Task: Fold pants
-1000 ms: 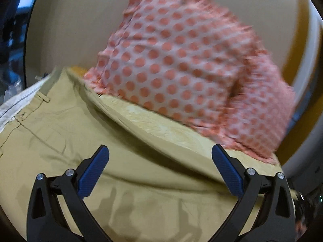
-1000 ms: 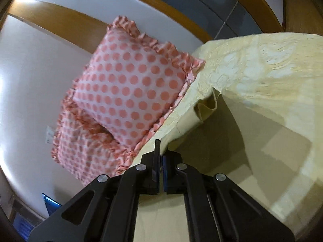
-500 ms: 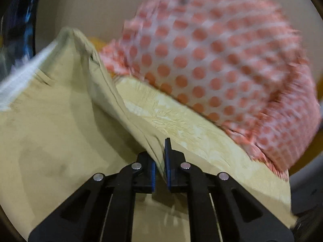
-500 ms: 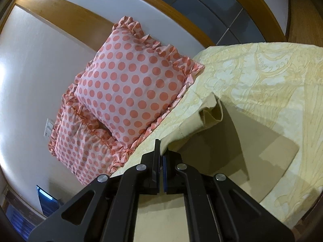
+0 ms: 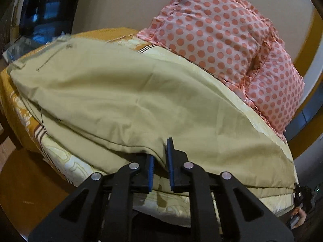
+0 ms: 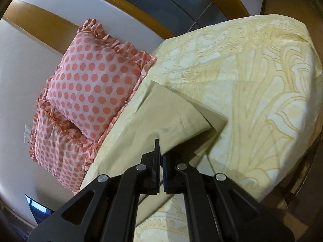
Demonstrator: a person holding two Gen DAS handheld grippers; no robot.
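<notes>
The left gripper (image 5: 160, 161) is closed on the near edge of the pants (image 5: 141, 92): a fold of khaki cloth runs down between its two blue-padded fingers (image 5: 170, 161), which stand close together with the cloth pinched in the narrow gap. Ahead of these fingers the pants spread wide across the bed (image 5: 66, 161), one layer lying over another, with a seam line running off to the left of the fingers. The waistband end (belt loop and stitching just visible) sits far ahead and to the left. Beyond the pants, ahead and to the right, two pink dotted pillows (image 5: 222, 34) lean against the wall, touching each other.

The right gripper (image 6: 160, 167) is likewise clamped on the pants (image 6: 161, 117), its fingers (image 6: 156, 161) nearly touching and a corner of cloth rising from between their tips. Just ahead and to the right of these fingers lies the hem end of a leg, its stitched edge showing, resting over a second layer whose corner sticks out further right. Both layers lie on the pale yellow patterned bed (image 6: 262, 76). The pillows (image 6: 94, 84) are ahead and to the left, at the edge of the bed.
</notes>
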